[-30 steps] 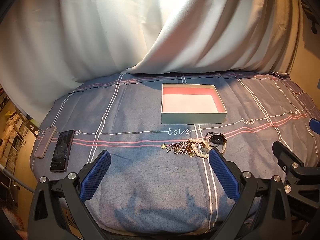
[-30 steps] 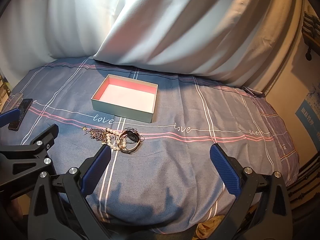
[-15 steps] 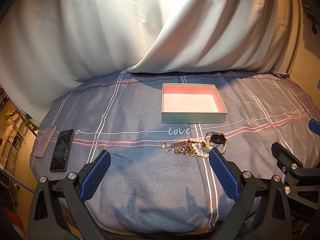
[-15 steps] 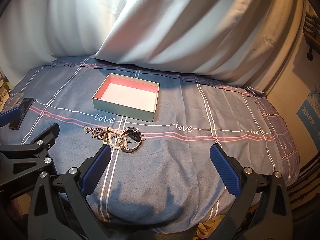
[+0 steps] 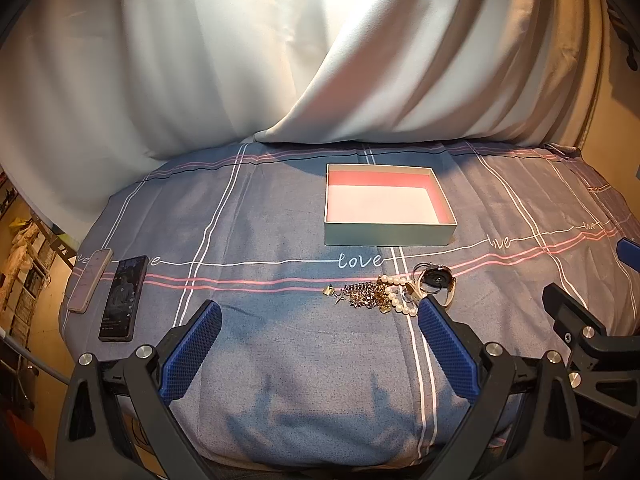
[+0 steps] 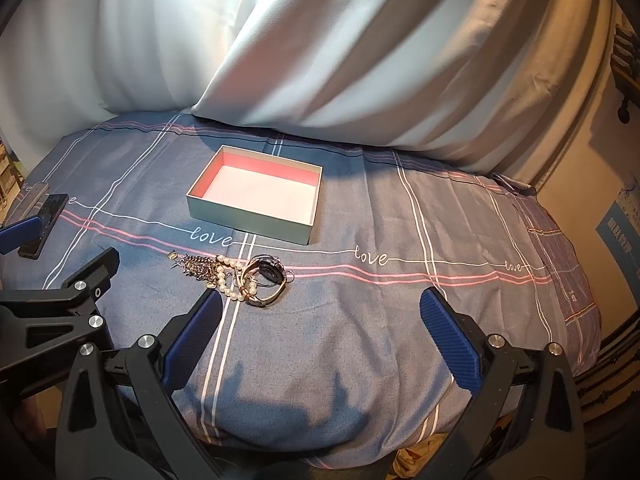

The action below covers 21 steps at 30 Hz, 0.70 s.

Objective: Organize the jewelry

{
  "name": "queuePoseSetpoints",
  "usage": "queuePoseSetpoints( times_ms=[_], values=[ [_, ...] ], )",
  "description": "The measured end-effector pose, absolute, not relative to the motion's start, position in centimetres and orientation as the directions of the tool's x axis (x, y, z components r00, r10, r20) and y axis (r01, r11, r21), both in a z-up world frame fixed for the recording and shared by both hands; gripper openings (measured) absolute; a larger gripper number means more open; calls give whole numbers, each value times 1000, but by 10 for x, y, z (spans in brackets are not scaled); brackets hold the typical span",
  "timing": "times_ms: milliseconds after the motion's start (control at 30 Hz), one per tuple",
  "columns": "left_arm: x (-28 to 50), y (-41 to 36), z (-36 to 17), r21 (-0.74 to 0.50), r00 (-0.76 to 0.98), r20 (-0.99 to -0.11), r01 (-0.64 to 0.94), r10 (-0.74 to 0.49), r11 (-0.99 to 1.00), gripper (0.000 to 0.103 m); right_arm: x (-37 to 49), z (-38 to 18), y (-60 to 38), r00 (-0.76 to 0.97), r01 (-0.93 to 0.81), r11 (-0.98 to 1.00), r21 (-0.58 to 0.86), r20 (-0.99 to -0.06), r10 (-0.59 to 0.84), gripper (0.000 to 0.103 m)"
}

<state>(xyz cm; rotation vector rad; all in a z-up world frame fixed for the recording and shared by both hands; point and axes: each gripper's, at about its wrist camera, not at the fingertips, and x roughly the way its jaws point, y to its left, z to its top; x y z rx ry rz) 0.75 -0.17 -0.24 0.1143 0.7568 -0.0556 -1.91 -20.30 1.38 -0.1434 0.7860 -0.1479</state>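
An open box (image 5: 388, 236) with a pink inside and a pale green outside sits empty on the blue bedsheet; it also shows in the right wrist view (image 6: 256, 228). In front of it lies a jewelry pile (image 5: 372, 296): a pearl strand (image 6: 228, 282), a dark chain (image 6: 198, 266), a watch (image 6: 270, 274) and small charms. My left gripper (image 5: 318, 310) is open and empty, its right fingertip just in front of the pile. My right gripper (image 6: 320, 300) is open and empty, with the pile near its left fingertip.
Two phones (image 5: 120, 298) lie at the sheet's left edge. Pale curtains (image 5: 280, 60) hang behind the bed. The bedsheet (image 6: 360, 320) drops off at the front and right edges. Each gripper's body shows at the side of the other's view.
Both grippers have crept slightly forward toward the jewelry pile. Nothing on the bed has moved and both stay open.
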Motion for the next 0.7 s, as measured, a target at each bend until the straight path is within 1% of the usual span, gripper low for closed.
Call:
queuePoseSetpoints(
  times_ms=[700],
  values=[
    [10, 0, -8, 78, 715, -700, 92, -11, 993, 97, -15, 8, -201, 684, 67, 980, -188, -706, -182, 97]
  ],
)
